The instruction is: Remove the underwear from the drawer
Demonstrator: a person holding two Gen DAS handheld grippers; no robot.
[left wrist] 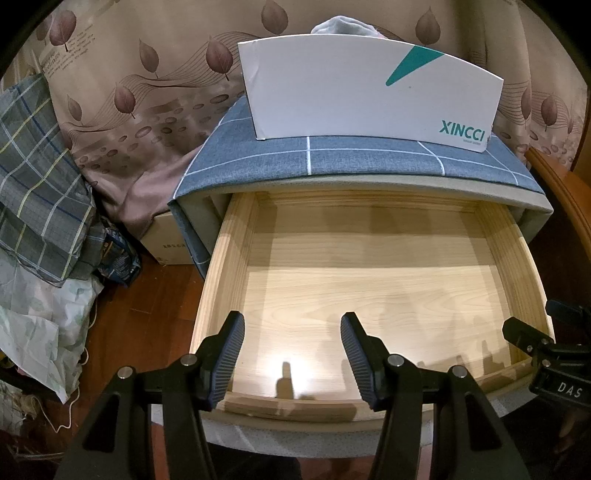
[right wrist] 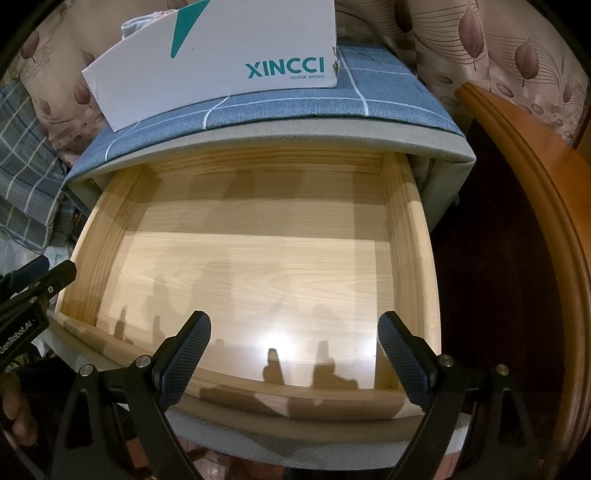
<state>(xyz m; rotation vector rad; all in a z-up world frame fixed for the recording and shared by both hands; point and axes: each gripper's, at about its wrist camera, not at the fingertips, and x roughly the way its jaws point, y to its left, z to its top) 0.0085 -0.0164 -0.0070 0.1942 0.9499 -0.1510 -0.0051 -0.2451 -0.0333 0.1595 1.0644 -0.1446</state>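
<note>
While pale wooden pulled-out drawer (left wrist: 369, 266) lies bare, removal step judged done or nearly so. Left gripper (left wrist: 292, 354) and right gripper (right wrist: 294, 354) held above drawer's front edge, jaws spread, nothing pinched. Pale bundled cloth (left wrist: 341, 26), possibly underwear, glimpsed behind white cardboard shoebox (left wrist: 369, 88) above drawer. Next: confirmation needed.

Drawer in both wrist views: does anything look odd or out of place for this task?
Yes. The drawer is pulled out, but its wooden floor is bare: no underwear shows inside. Both tools, left and right, hang open and hold nothing. Some pale fabric pokes up behind the white shoe box on top.
</note>
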